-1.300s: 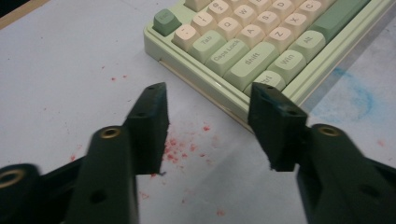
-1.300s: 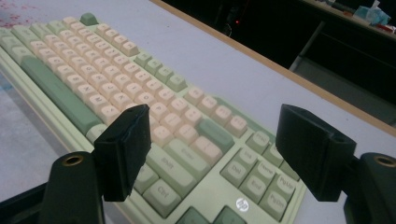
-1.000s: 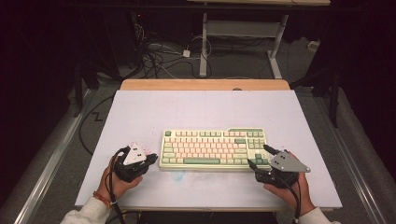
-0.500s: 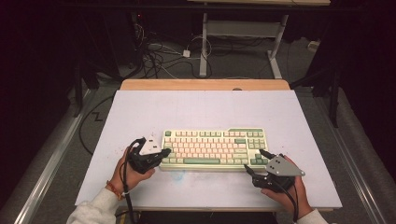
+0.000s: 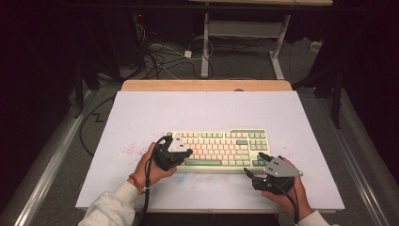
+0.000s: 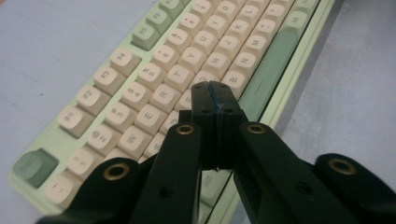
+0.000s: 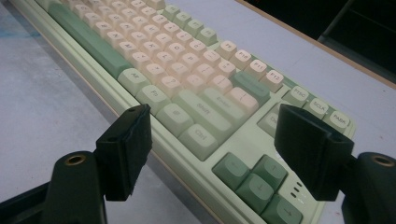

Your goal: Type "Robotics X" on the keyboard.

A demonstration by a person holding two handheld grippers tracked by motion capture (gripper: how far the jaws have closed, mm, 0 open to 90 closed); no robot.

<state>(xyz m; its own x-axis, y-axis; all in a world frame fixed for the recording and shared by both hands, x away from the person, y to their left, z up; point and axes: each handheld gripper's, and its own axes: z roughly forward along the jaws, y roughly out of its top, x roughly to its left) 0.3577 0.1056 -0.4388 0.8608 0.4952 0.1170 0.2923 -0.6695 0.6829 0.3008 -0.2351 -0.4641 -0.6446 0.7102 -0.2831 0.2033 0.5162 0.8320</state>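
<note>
Dim room, white-topped table [image 5: 207, 110], grey floor [image 5: 235, 66] with tangled cables [image 5: 155, 52], metal desk frame [image 5: 244, 33] behind

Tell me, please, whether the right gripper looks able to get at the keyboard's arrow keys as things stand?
Probably yes: the right gripper hangs open just before the arrow keys, with nothing between them.

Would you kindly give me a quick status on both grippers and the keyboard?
Left gripper shut, over the keyboard's left letter keys. Right gripper open, at its right front corner. Keyboard flat on the table, nothing in the way.
</note>
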